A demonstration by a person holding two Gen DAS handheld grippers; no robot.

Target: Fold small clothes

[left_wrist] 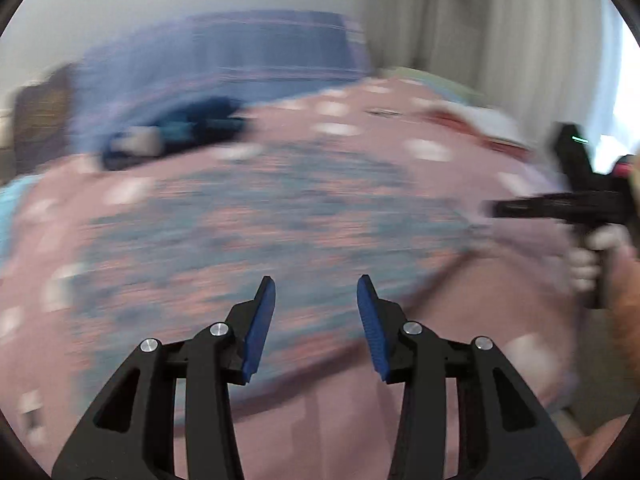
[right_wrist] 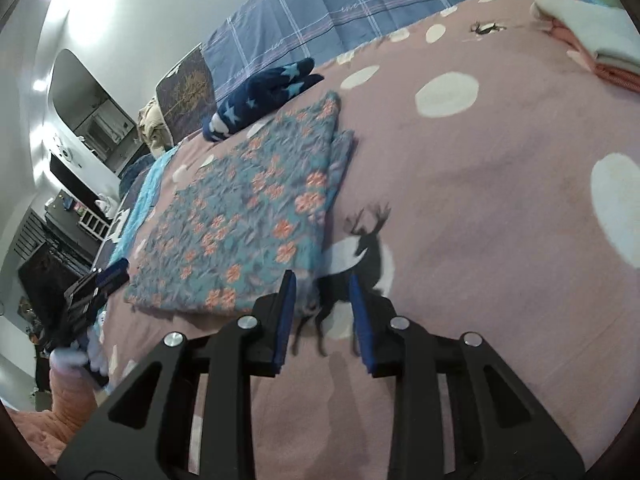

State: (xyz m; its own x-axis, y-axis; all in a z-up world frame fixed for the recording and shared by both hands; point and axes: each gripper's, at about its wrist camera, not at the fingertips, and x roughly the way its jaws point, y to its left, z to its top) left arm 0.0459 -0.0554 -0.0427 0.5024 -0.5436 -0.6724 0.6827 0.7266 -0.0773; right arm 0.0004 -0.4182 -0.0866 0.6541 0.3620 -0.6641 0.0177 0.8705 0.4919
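One pink bed [right_wrist: 500, 184] carries one floral cloth [right_wrist: 248, 216], folded flat just ahead and left of the right gripper [right_wrist: 322, 316], whose jaws stand spread and empty over the printed deer; the left gripper [left_wrist: 316, 328] is likewise spread and empty above the cloth. Beyond lie one star-patterned navy garment [right_wrist: 260, 100] and one finished stack [right_wrist: 592, 44] far right. The folded layers could slip apart if a pad snags an edge.
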